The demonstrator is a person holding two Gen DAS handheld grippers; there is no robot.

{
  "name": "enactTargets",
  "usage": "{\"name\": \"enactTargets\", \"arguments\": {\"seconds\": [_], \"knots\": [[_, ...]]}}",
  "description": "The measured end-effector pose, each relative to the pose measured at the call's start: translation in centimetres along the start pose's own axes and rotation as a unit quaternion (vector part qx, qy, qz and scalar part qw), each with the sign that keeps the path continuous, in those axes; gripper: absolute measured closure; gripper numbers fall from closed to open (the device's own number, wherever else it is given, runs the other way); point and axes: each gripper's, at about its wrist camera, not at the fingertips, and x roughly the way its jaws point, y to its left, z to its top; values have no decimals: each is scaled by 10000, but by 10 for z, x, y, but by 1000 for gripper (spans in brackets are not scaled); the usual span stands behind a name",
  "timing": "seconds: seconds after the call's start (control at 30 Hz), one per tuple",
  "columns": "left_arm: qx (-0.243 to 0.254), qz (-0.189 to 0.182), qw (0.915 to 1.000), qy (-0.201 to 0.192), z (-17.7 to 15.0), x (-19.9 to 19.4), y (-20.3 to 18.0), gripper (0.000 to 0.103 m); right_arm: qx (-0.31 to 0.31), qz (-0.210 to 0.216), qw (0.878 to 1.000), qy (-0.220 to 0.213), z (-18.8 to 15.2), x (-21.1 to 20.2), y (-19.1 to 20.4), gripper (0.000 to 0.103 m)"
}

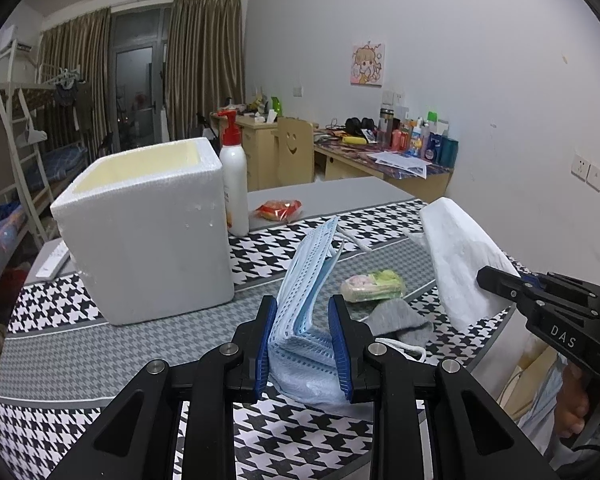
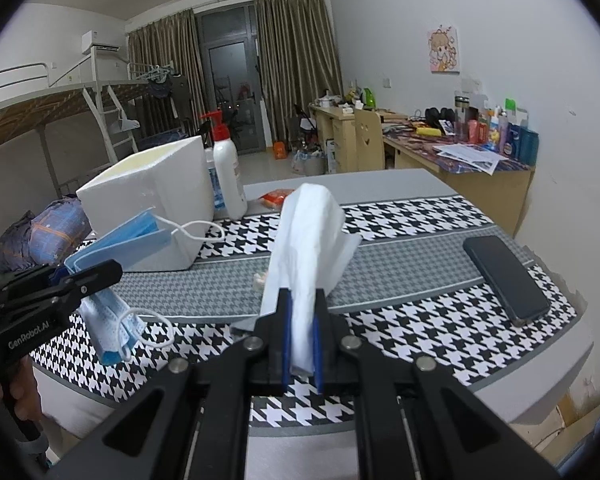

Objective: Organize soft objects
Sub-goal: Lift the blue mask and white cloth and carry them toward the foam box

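**Both claws loaded, box waiting**

Houndstooth cloth covers your desk [image 2: 400, 216]. Your left claw [image 1: 302, 344] pinches the blue masks [image 1: 308, 280]; your right claw [image 2: 302, 344] clamps the white tissue [image 2: 308, 240]. Next, I reckon: carry both to the foam box [image 1: 148, 232] and release inside.

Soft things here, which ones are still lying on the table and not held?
The grey sock and the small green-and-pink packet lie on the table. The blue masks and white tissue are clamped in grippers.
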Motion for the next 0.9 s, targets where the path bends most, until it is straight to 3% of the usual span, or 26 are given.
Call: {"name": "enactTargets", "arguments": {"seconds": [0.9], "knots": [[109, 124, 9993, -330, 32, -6, 12, 75, -200, 214, 9991, -294, 26, 4, 14, 91]]}}
